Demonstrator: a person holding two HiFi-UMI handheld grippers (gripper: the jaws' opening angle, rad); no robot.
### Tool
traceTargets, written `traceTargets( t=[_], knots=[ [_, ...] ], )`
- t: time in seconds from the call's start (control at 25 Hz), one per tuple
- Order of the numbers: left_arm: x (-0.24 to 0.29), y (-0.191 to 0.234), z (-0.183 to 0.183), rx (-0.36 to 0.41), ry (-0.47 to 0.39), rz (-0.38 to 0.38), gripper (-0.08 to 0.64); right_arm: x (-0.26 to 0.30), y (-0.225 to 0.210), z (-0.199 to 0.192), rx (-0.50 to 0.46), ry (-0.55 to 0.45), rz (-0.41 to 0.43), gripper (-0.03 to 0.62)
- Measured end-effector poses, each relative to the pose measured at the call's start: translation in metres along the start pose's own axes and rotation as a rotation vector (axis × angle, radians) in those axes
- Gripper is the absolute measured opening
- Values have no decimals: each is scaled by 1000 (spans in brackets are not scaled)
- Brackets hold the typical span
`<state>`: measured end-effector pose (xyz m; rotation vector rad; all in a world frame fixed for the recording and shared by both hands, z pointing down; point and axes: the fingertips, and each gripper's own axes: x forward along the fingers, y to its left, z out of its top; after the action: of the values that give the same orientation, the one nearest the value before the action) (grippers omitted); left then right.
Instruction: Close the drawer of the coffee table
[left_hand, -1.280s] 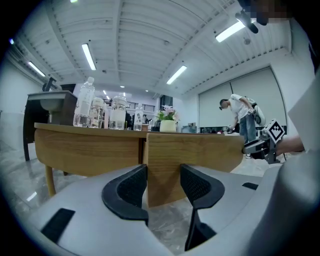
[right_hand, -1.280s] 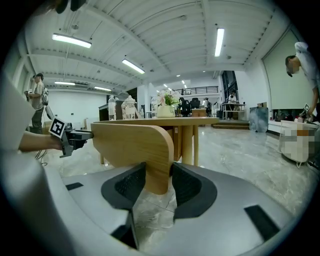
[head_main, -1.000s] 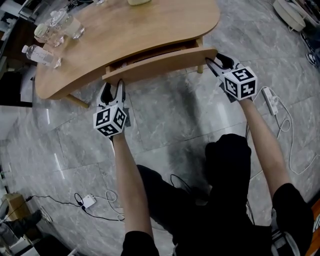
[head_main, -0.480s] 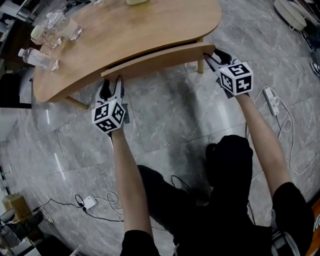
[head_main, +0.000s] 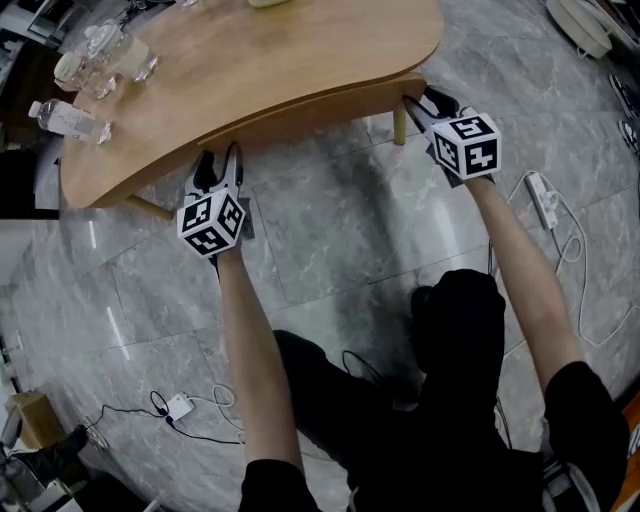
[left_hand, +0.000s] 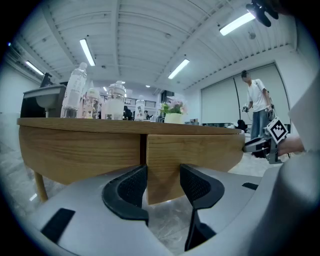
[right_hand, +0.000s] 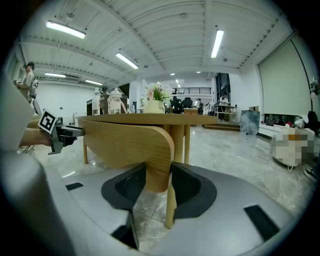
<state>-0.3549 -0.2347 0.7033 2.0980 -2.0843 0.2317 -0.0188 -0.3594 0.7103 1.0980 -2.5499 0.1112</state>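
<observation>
We find the coffee table in the upper half of the head view, its tabletop (head_main: 250, 60) light wood. The drawer front (head_main: 320, 108) lies tucked under the tabletop's near edge, and from above none of the drawer's inside shows. In the left gripper view a narrow dark seam separates the drawer front from the fixed apron (left_hand: 80, 150) to its left.

The left gripper (head_main: 218, 158) sits at the drawer front's left end. Its fingers (left_hand: 131, 189) are spread, the tips close against the wood and the panel's face filling the gap between them. We cannot confirm a pinch.

The right gripper (head_main: 418, 103) sits at the drawer front's right end, beside a table leg (head_main: 399, 125). Its fingers (right_hand: 187, 186) are likewise spread, with the panel's rounded end between them.

Bottles and jars (head_main: 95, 60) stand at the upper left of the tabletop. A power strip (head_main: 543, 200) lies on the marble floor (head_main: 330, 220) at right.
</observation>
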Motion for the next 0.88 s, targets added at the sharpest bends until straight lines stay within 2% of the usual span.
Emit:
traceTargets(
  t=[0.48,0.68,0.88],
  knots=[
    [8,2,-1,-8,-9,8,225,8,-2,2,-12,22,1,164],
    [4,0,-4,2,-7,21,241,4,-4,2,-37,18,-48,166],
    [-8,3,-5,-3,-15,35,258,-11,-5,-1,-46,9,-59,167]
  ],
)
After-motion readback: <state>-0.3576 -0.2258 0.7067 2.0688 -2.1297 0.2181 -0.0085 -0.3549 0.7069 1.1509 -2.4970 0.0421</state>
